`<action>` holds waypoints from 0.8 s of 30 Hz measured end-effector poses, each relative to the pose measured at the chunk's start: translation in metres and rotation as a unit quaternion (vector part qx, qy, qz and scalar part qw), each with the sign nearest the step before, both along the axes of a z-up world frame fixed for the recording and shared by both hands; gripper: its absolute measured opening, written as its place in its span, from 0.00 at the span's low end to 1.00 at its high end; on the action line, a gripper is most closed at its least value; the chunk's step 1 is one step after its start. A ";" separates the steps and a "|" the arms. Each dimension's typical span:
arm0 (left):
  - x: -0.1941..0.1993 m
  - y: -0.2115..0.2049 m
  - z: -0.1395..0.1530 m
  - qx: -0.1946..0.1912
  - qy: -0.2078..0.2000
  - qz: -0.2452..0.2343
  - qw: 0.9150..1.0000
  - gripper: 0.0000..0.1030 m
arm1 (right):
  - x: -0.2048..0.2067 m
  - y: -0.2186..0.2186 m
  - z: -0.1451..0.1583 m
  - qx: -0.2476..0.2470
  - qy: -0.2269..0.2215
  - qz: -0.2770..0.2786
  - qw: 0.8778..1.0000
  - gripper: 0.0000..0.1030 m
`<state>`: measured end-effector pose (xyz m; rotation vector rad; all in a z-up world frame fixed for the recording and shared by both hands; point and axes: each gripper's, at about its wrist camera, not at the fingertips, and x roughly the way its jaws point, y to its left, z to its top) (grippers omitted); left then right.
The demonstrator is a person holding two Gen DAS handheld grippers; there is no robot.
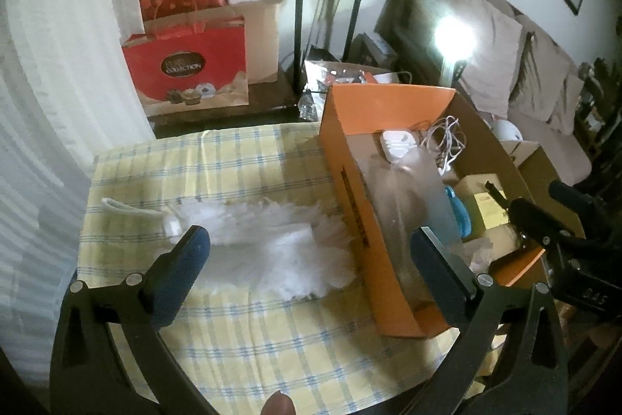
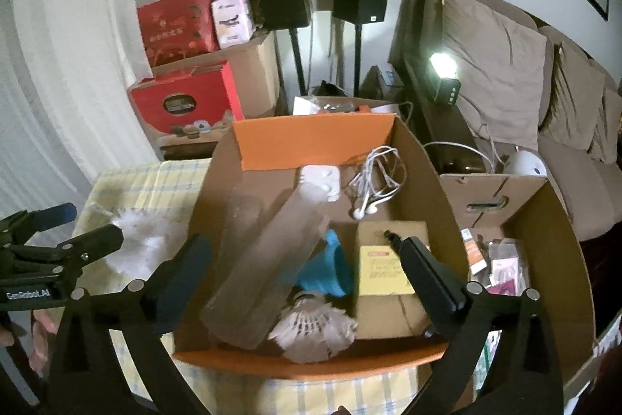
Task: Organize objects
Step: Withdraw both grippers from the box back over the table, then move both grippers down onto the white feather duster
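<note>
Inside the orange box (image 2: 311,362), only the right view shows a shuttlecock (image 2: 315,331); both jaws gape, empty.

The red gift bag (image 1: 186,65) carries a dark oval label reading "COLLECTION"; the line above that word is too blurred to read. The left claw's (image 2: 66,220) body, seen from the right wrist, bears white lettering that looks like "GenRobot.AI". Print on the yellow card (image 2: 383,269) and the orange box's (image 1: 352,197) side is illegible

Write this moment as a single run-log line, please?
left gripper: open, empty | right gripper: open, empty | orange box: holds tube, shuttlecock | white feathers: on cloth
</note>
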<state>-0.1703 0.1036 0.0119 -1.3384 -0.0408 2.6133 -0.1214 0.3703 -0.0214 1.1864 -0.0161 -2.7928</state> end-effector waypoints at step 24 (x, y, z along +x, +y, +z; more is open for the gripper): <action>0.019 -0.113 -0.010 -0.021 0.012 0.045 0.999 1.00 | 0.008 -0.103 -0.004 -0.006 -0.003 0.118 0.993 0.97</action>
